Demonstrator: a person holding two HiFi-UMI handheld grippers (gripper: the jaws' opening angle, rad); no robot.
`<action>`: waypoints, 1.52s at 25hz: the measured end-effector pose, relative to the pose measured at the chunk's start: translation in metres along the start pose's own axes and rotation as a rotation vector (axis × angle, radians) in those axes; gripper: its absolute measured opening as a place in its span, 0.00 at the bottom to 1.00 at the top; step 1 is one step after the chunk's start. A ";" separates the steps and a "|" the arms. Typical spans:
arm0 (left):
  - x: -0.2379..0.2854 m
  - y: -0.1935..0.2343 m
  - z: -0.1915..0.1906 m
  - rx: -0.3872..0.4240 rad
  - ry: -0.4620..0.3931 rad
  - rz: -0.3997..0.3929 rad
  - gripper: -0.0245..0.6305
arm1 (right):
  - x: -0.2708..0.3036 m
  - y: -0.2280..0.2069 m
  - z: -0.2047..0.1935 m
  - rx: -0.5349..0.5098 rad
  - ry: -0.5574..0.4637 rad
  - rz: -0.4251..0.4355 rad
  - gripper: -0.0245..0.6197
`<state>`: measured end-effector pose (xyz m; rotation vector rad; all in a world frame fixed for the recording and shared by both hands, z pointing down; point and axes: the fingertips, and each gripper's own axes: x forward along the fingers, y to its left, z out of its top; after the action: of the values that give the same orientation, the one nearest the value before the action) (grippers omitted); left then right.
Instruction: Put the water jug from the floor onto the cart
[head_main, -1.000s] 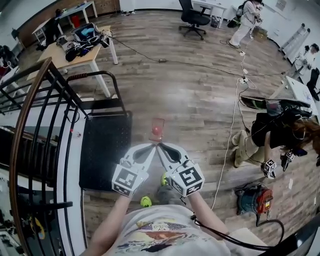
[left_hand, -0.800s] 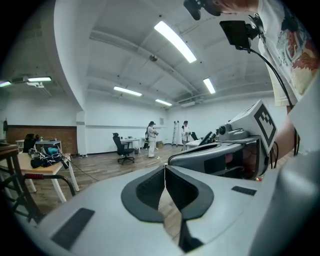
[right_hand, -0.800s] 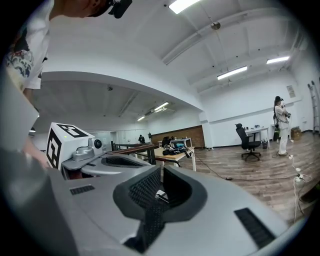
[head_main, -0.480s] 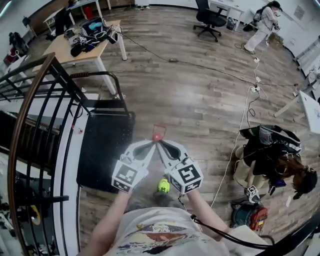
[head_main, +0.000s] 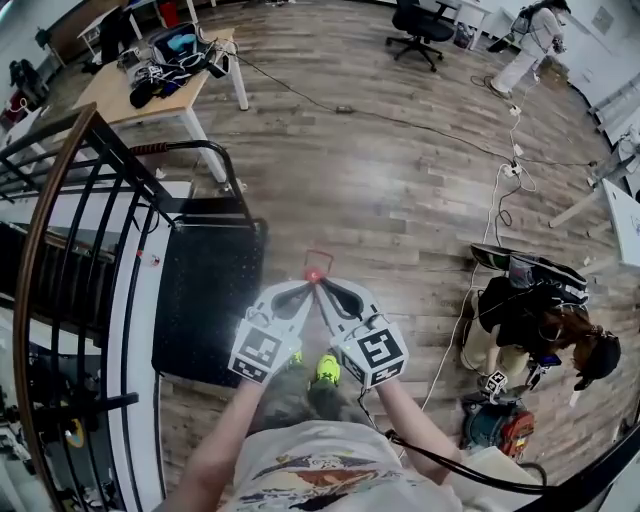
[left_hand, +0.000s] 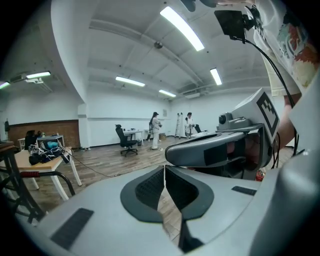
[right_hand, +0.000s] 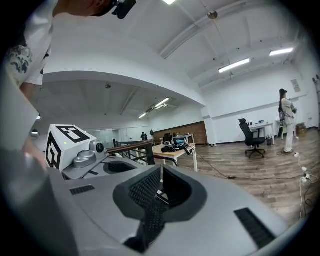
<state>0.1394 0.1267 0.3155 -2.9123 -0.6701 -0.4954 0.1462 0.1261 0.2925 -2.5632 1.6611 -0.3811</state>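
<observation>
The water jug (head_main: 316, 270) is a small clear jug with a red cap and a red handle. It hangs just beyond the meeting tips of both grippers, above the wooden floor. My left gripper (head_main: 308, 287) and right gripper (head_main: 322, 287) are held side by side, both shut, and their tips converge on the jug's handle. Neither gripper view shows the jug or the handle. In each, the dark pads (left_hand: 161, 186) (right_hand: 159, 184) meet with nothing seen between them. The black flat cart (head_main: 205, 300) with its curved push handle (head_main: 205, 150) stands just left of the grippers.
A dark railing (head_main: 70, 240) runs along the far left beside the cart. A wooden table (head_main: 150, 85) with gear on it stands beyond it. A person (head_main: 530, 320) crouches at the right near a red tool (head_main: 500, 428) and floor cables (head_main: 470, 250). An office chair (head_main: 425, 22) stands far back.
Both grippers have kept together and shut with the jug at their tips. I have walked forward, and the floor, the crouching person and the tool have slid down and left.
</observation>
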 end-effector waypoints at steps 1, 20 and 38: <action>0.003 0.001 -0.001 0.003 0.004 -0.012 0.06 | 0.005 0.001 0.001 -0.003 0.001 0.000 0.08; 0.051 0.088 -0.068 -0.009 0.003 -0.029 0.06 | 0.097 -0.048 -0.072 -0.004 0.104 -0.119 0.08; 0.190 0.133 -0.257 -0.050 0.156 0.010 0.25 | 0.165 -0.173 -0.273 0.085 0.242 -0.189 0.26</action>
<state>0.2852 0.0388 0.6167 -2.8816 -0.6305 -0.7399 0.2987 0.0712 0.6174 -2.7076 1.4311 -0.7846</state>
